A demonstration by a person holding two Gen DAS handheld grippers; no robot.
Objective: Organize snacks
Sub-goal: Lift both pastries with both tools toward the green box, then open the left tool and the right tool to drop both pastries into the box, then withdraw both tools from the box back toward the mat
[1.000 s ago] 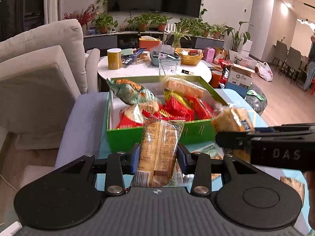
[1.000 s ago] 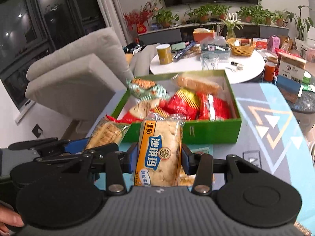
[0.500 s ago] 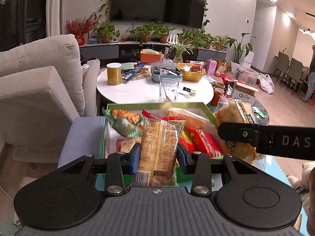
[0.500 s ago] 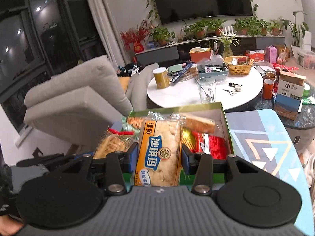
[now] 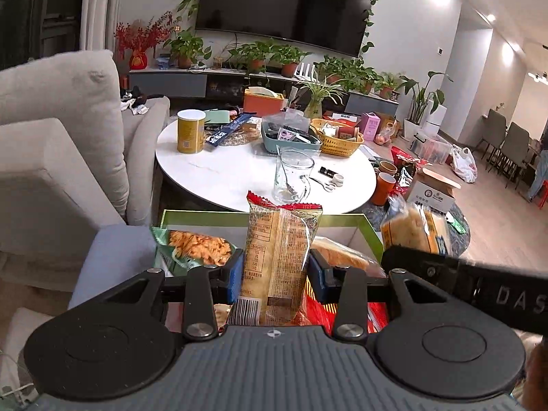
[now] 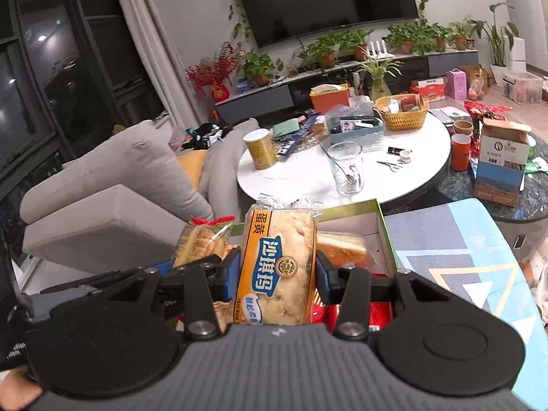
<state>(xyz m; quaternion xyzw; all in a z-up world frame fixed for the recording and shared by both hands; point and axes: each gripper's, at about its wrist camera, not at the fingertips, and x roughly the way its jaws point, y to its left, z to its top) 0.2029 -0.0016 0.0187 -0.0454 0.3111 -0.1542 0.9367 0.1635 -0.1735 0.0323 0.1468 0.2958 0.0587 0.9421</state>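
- green box (image 5: 371, 229) floor mostly hidden behind both packets.
- left gripper (image 5: 275, 270) clamps a clear-wrapped, red-edged pastry packet (image 5: 279, 260).
- right gripper (image 6: 277, 275), at 3 o'clock, grips an orange-labelled pastry packet (image 6: 277, 267).

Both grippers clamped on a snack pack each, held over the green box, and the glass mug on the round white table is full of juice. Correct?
Nearly. The glass mug on the round white table is not full of juice: the left wrist view shows it clear and all but empty, with a spoon in it. The rest holds: left gripper and right gripper each clamp a snack pack over the green box.
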